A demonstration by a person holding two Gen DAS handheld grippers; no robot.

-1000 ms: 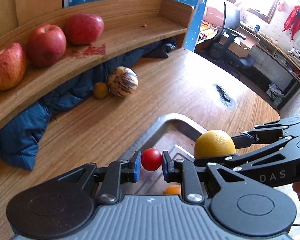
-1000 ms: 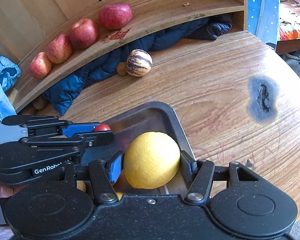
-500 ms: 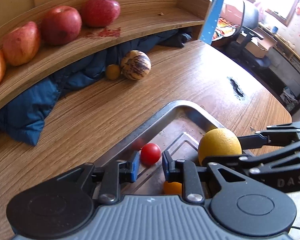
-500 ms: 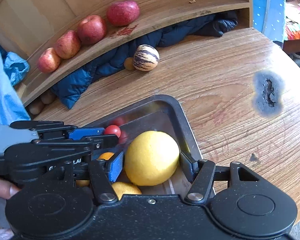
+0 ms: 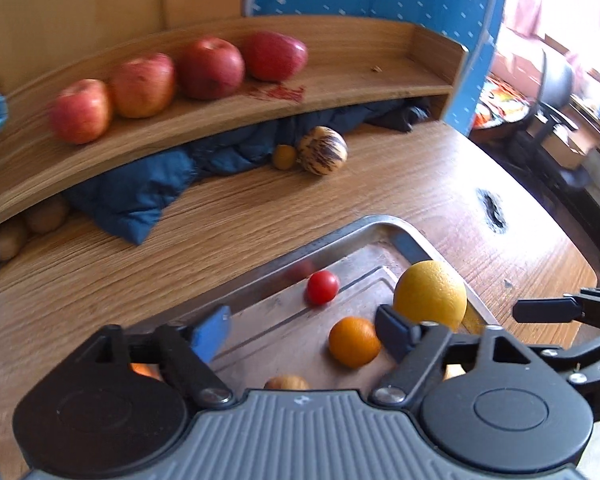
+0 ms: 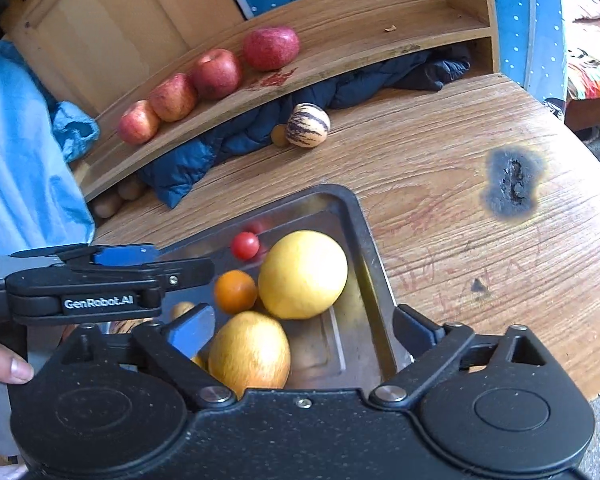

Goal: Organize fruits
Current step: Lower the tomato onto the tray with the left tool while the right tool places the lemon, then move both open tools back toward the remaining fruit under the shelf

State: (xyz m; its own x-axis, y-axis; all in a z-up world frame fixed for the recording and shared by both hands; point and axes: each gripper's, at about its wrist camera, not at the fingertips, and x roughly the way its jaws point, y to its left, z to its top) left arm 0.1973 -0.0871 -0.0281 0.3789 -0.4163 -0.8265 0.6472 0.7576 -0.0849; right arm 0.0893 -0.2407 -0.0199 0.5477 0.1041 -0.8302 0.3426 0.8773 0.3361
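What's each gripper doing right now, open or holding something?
Left gripper: open, holding nothing.
Right gripper: open, holding nothing.

Dark blue padded jacket (image 6: 228, 142) bunched under wooden shelf (image 6: 364, 36); burn mark (image 6: 514, 184) on round wooden table (image 6: 440, 160); office chair (image 5: 556, 80) behind.

Four red apples (image 5: 204, 68), some streaked yellow, sit on the pale wooden shelf (image 5: 340, 92). The melon (image 6: 307, 125) is cream with dark purple stripes, and the small fruit (image 6: 278, 135) beside it looks dull orange, though it is blurred. In the silver metal tray (image 6: 370, 248) lie a bright red tomato (image 6: 245, 245), an orange tangerine (image 6: 235, 291) and a plain yellow fruit (image 6: 302, 274). The jacket (image 5: 140, 196) is dark blue. The brown wood-grain counter (image 6: 440, 152) bears a black scorch mark (image 6: 514, 186).
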